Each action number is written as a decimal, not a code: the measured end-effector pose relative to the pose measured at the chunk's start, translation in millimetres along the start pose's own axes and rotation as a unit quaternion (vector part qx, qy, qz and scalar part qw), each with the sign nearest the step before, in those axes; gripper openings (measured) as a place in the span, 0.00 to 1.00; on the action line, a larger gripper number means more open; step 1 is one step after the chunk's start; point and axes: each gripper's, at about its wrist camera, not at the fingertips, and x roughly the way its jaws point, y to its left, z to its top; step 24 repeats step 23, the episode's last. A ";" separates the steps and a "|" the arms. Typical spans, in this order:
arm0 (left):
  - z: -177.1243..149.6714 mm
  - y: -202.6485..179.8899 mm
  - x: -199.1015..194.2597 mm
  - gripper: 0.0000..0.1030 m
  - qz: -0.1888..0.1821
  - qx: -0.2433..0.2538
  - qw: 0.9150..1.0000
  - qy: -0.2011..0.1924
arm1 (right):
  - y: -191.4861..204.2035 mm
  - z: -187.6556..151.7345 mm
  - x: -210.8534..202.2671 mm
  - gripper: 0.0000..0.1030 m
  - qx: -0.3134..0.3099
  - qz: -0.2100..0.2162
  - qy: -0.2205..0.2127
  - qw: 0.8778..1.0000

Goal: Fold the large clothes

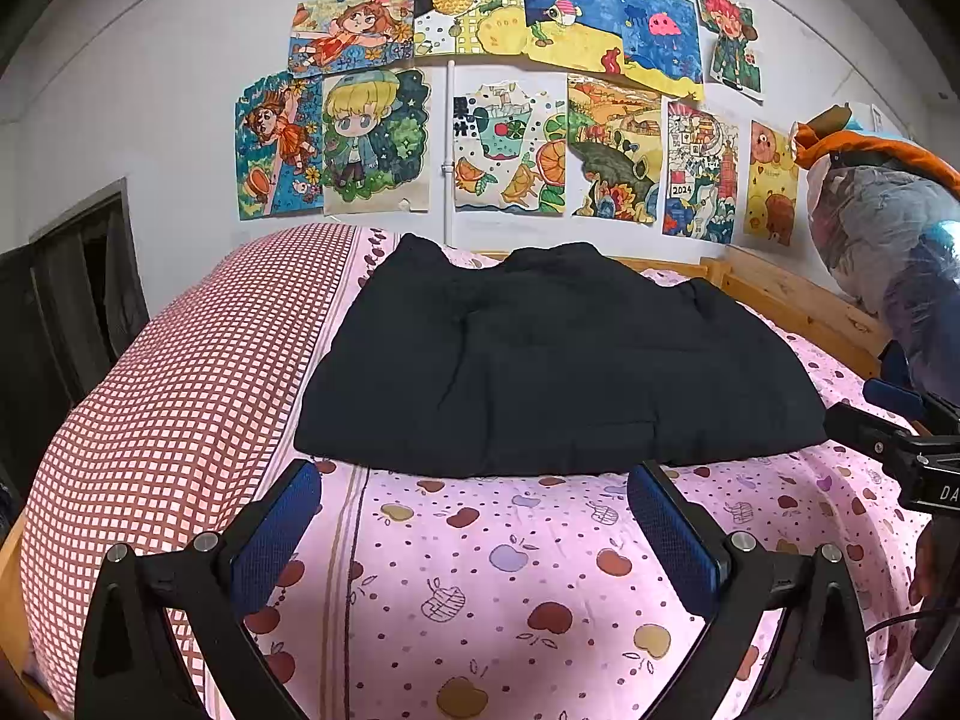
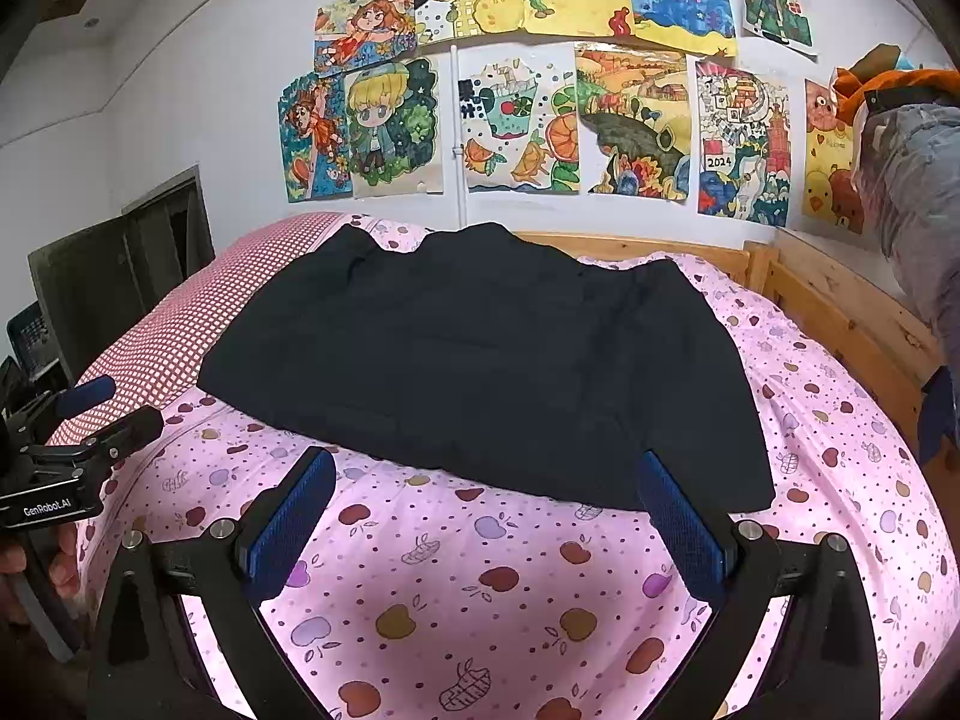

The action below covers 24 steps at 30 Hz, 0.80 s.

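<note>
while both hover over the pink apple-print bed (image 1: pixel 510 570), the left gripper (image 1: pixel 474 531) and right gripper (image 2: pixel 486 519) are spread wide, holding nothing. black garment (image 1: pixel 558 360) lies flat just ahead. left gripper body reads "genrobot.ai"; a wall drawing (image 2: pixel 741 144) says "2024", i think.

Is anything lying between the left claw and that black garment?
No, only bare pink bedsheet separates the left claw from the black garment, per the left wrist view.

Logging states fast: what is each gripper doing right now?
Left gripper: open, holding nothing.
Right gripper: open, holding nothing; black garment lies ahead.
</note>
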 end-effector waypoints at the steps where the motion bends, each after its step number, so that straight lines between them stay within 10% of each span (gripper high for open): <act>1: 0.0 0.4 0.2 1.00 0.000 0.000 1.000 0.000 | 0.3 0.0 0.0 0.96 -0.001 0.001 0.000 1.000; 24: -2.1 3.1 0.7 1.00 -0.015 -0.041 0.999 0.004 | 1.0 -1.5 0.6 0.96 -0.013 0.006 0.003 1.000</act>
